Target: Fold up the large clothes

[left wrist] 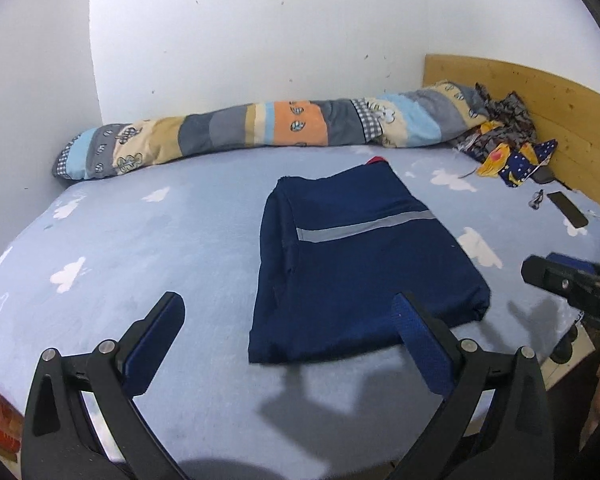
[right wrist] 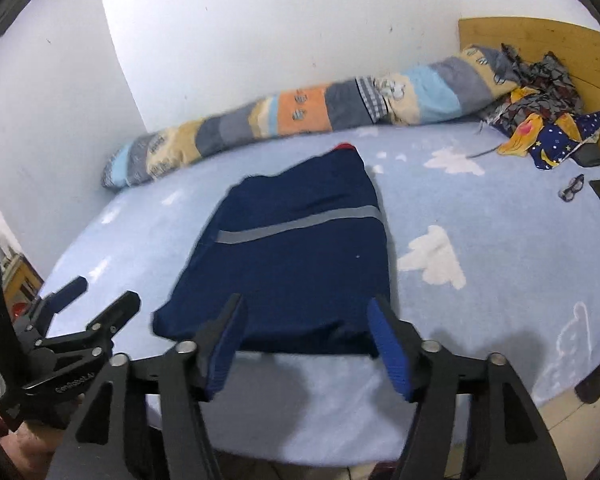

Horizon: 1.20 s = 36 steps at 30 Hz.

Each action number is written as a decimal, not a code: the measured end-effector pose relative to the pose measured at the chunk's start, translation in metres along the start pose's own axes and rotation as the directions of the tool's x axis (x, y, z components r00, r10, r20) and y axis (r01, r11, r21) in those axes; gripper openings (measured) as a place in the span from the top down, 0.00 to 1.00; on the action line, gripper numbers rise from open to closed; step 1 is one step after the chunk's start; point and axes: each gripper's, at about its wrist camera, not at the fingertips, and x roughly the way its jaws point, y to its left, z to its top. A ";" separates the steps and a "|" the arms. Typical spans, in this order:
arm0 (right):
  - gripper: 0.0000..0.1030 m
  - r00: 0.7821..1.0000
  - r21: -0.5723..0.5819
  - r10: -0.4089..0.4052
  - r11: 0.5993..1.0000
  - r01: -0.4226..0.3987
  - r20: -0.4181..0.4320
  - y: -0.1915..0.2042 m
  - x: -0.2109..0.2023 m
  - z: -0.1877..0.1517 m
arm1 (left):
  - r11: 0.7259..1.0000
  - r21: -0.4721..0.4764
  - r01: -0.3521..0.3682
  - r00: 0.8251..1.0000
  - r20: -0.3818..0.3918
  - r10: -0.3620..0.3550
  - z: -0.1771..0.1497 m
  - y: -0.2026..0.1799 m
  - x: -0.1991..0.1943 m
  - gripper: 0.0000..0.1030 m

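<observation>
A navy garment (left wrist: 359, 268) with a grey reflective stripe lies folded into a rectangle on the light blue bed; it also shows in the right wrist view (right wrist: 296, 264). A bit of red shows at its far edge. My left gripper (left wrist: 288, 312) is open and empty, held above the bed just in front of the garment's near edge. My right gripper (right wrist: 305, 312) is open and empty, hovering over the garment's near edge. The right gripper also shows at the right of the left wrist view (left wrist: 547, 276), and the left gripper shows at the left of the right wrist view (right wrist: 100, 292).
The bed sheet (left wrist: 140, 248) is blue with white clouds. A long patchwork bolster (left wrist: 260, 128) lies along the white wall. Crumpled clothes (left wrist: 507, 140) sit by the wooden headboard (left wrist: 547, 104). A dark phone (left wrist: 567, 210) and small glasses (right wrist: 571, 188) lie at the right.
</observation>
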 end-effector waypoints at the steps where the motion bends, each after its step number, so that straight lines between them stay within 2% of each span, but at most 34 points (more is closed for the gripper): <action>1: 0.31 1.000 0.008 0.006 1.000 -0.006 0.009 0.002 -0.008 -0.006 | 1.000 0.004 -0.006 1.000 0.002 0.006 -0.001 0.000 -0.005 0.00; 5: 0.28 1.000 -0.014 -0.013 1.000 0.013 0.026 0.013 -0.027 -0.020 | 1.000 -0.002 -0.019 1.000 0.021 0.019 -0.005 0.007 -0.024 0.00; 7: 0.26 0.999 -0.045 -0.033 0.998 0.035 0.039 0.021 -0.037 -0.028 | 0.999 -0.002 -0.045 0.999 -0.018 0.045 -0.007 0.009 -0.028 0.00; 11: 0.23 0.996 -0.104 -0.063 0.992 0.069 0.061 0.037 -0.057 -0.038 | 1.000 -0.009 -0.024 0.996 -0.091 0.023 -0.012 0.014 -0.039 0.00; 14: 0.21 0.994 -0.137 -0.081 0.986 0.091 0.078 0.042 -0.065 -0.031 | 1.000 -0.006 -0.013 0.995 -0.095 0.013 -0.009 0.016 -0.045 0.00; 17: 0.08 0.985 -0.204 -0.128 0.968 0.149 0.114 0.046 -0.066 -0.021 | 0.999 0.013 -0.044 0.995 -0.085 0.045 -0.007 0.014 -0.047 0.00; 18: 0.07 0.984 -0.225 -0.137 0.961 0.160 0.115 0.046 -0.062 -0.019 | 0.998 0.030 -0.055 0.995 -0.081 0.057 -0.007 0.012 -0.045 0.00; 21: 0.07 0.986 -0.209 -0.153 0.964 0.164 0.067 0.041 -0.038 -0.023 | 0.995 0.060 -0.085 0.994 -0.068 0.089 -0.009 0.007 -0.040 0.00; 23: 0.07 0.988 -0.175 -0.152 0.973 0.151 0.008 0.039 -0.023 -0.028 | 0.995 0.074 -0.061 0.995 -0.068 0.066 -0.010 0.004 -0.037 0.00; 25: 0.07 0.986 -0.167 -0.167 0.972 0.163 -0.010 0.043 -0.015 -0.028 | 0.996 0.076 -0.040 0.995 -0.093 0.047 -0.012 0.002 -0.030 0.00; 27: 0.07 0.988 -0.191 -0.151 0.971 0.146 -0.014 0.051 -0.013 -0.029 | 0.995 0.090 -0.048 0.991 -0.120 0.059 -0.017 -0.001 -0.021 0.00; 30: 0.07 0.991 -0.193 -0.132 0.973 0.124 -0.030 0.056 -0.007 -0.031 | 0.997 0.078 -0.024 0.984 -0.172 0.037 -0.018 -0.001 -0.010 0.00; 36: 0.07 0.992 -0.066 -0.092 0.994 0.086 -0.088 0.034 0.004 -0.026 | 0.998 0.058 -0.030 0.978 -0.202 0.041 -0.019 0.002 0.000 0.00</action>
